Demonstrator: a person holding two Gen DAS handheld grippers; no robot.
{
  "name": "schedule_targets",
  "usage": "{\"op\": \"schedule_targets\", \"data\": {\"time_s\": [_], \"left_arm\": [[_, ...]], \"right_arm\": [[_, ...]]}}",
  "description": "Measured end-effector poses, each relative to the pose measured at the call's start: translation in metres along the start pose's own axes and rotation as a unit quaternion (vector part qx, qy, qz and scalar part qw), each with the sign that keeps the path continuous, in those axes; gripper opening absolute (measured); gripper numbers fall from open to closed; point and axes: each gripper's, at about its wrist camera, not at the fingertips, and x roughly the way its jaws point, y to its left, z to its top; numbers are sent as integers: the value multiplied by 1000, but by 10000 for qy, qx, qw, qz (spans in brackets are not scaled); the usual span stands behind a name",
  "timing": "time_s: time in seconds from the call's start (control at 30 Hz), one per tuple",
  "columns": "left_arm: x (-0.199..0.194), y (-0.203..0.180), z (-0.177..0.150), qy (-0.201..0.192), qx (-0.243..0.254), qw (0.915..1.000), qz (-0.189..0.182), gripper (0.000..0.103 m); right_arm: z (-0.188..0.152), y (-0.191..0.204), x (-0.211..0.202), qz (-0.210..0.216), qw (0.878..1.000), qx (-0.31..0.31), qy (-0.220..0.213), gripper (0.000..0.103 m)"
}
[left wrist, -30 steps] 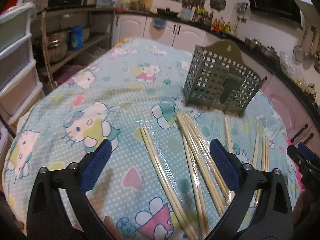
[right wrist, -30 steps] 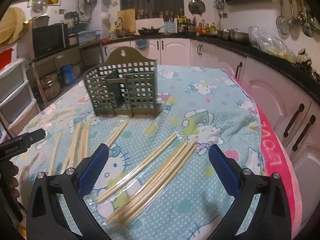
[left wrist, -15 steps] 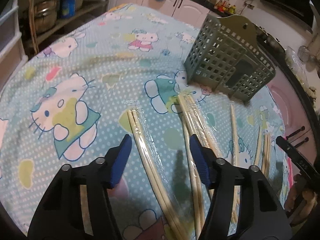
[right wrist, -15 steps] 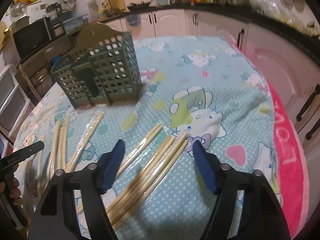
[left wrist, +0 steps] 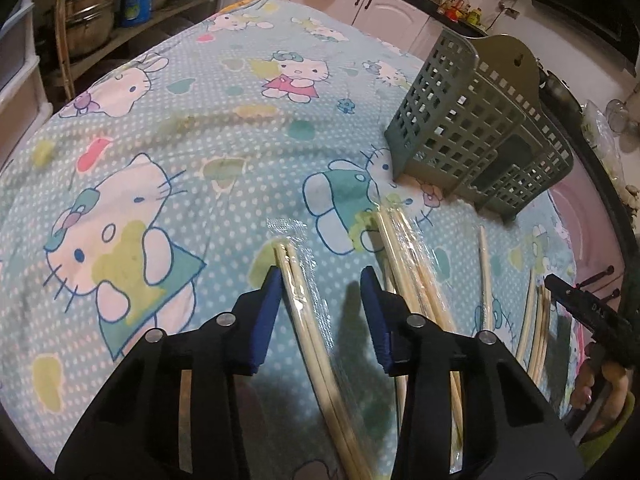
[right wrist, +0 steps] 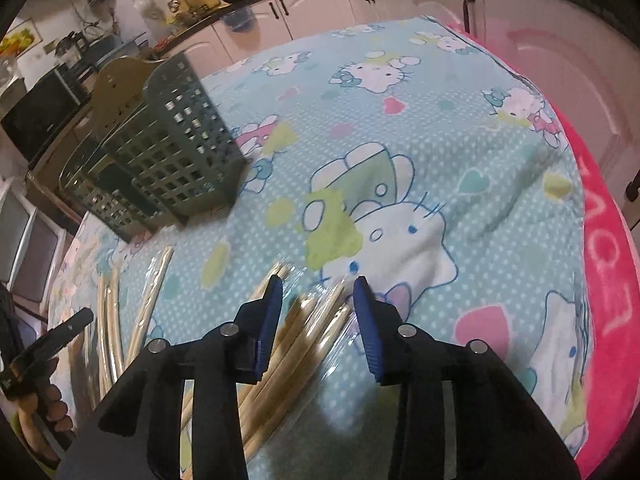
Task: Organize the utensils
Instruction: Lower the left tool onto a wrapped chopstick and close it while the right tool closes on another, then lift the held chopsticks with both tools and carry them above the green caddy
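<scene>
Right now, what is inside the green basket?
The green basket shows only its grid walls and a dark pocket on its front; no chopsticks stick out. Its inside is hidden by the walls.

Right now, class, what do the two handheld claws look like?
Both claws, left and right, have angular black plastic arms with silver rivets and blue ribbed pads on the fingers. The left view shows white lettering on the right tool's black handle.
</scene>
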Motion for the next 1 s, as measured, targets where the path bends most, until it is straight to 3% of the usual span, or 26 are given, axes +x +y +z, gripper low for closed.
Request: {"op": "schedule_targets", "data": {"time_s": [0.27, 0.33, 0.43, 1.0], "left_arm": [[6, 1, 8, 3, 84, 9999, 115, 18], [6, 2, 10, -7, 104, 9998, 143, 9], [4, 1, 12, -23, 153, 9999, 47, 3], [-61, -34, 44, -826, 625, 9930, -570, 1]], "right_arm": [[13, -13, 11, 290, 9994, 159, 133, 10], [14, -14, 9, 395, 9990, 183, 104, 8], [16, -13, 2, 545, 9984, 158, 23, 8], [25, 26, -59, 1063, 9918, -471, -536, 7]]}}
